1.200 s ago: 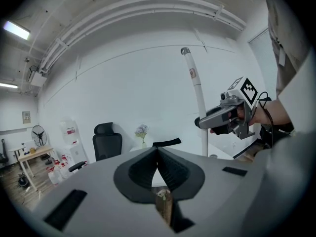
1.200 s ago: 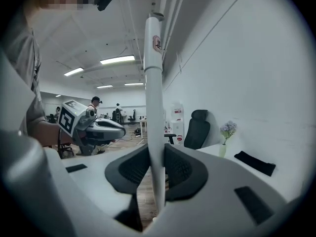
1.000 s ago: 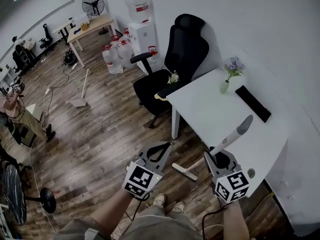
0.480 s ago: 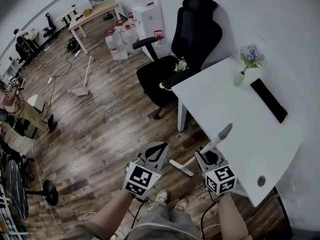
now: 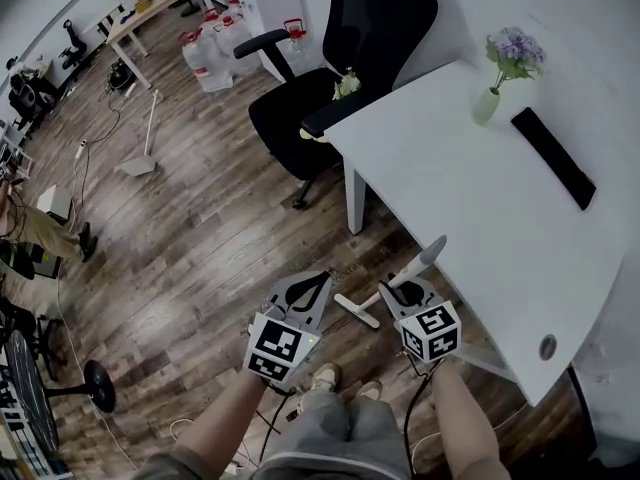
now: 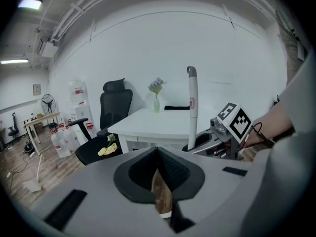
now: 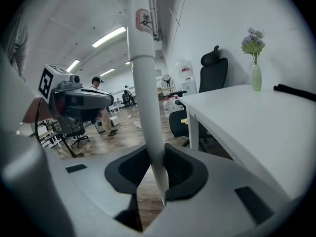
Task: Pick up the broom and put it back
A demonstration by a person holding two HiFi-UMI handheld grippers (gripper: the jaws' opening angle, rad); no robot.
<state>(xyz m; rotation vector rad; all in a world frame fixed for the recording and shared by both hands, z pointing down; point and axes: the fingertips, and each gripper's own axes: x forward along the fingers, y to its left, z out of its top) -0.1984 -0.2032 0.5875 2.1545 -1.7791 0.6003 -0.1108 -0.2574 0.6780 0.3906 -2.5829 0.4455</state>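
Right gripper (image 5: pixel 400 293) clamping broom handle (image 5: pixel 428 258) just beside the white table (image 5: pixel 470 198), left gripper (image 5: pixel 305 288) hovering near the table, jaws together, empty.

The broom (image 5: pixel 425 260) stands in the right gripper (image 5: pixel 400 293), just beside the desk (image 5: pixel 480 218), left gripper (image 5: pixel 305 286) to its left; vase (image 5: pixel 487 104) on the desk, office chair (image 5: pixel 330 98) beyond.

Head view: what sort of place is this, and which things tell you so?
Probably an open office or workshop room: a black office chair at a white desk, and large water bottles near a wooden table.
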